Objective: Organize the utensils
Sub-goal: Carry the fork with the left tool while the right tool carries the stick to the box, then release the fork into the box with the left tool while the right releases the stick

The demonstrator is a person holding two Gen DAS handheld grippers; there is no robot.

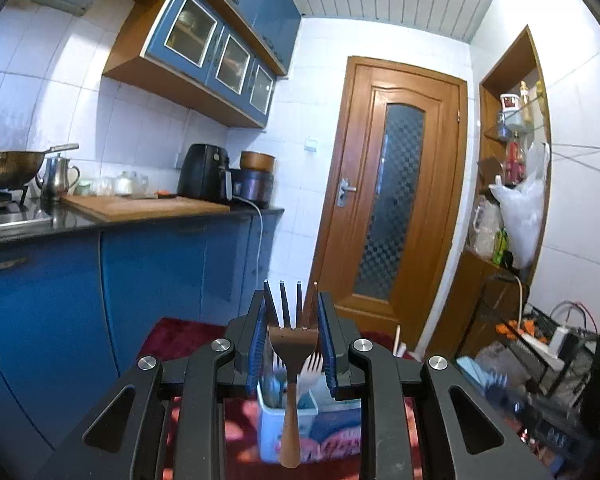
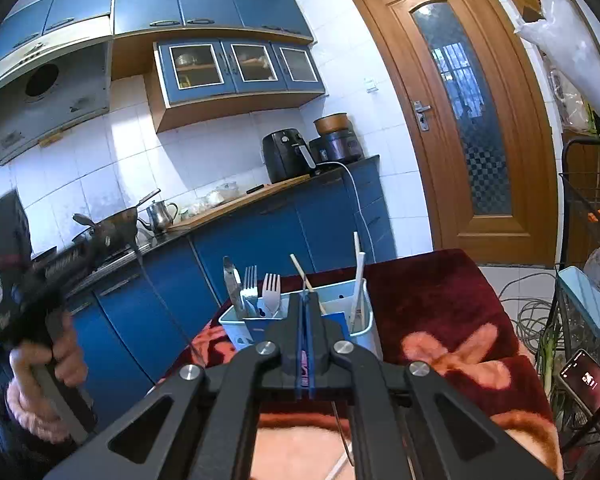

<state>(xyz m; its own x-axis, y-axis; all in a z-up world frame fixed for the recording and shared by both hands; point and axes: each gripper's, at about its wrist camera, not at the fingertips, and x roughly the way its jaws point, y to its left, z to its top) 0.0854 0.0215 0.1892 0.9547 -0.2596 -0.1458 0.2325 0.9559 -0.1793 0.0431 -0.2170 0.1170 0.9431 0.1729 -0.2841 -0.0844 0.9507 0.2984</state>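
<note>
My left gripper (image 1: 291, 300) is shut on a dark brown fork (image 1: 292, 344), held upright with tines up, its handle hanging down above the white utensil caddy (image 1: 276, 432). The caddy holds white forks (image 1: 312, 364). In the right wrist view the caddy (image 2: 364, 312) stands on the red cloth with a knife (image 2: 232, 284), two forks (image 2: 271, 288), a chopstick (image 2: 306, 280) and a white stick (image 2: 358, 276) in it. My right gripper (image 2: 305, 300) is shut, with nothing visible between its pads, just in front of the caddy. The left hand and its gripper handle (image 2: 40, 312) show at the left.
A red patterned cloth (image 2: 440, 308) covers the table. Blue kitchen cabinets (image 1: 140, 272) and a counter with a wok, kettle and air fryer stand to the left. A wooden door (image 1: 392, 208) is ahead. A wire rack (image 2: 588, 280), cables and a phone (image 2: 588, 380) are at the right.
</note>
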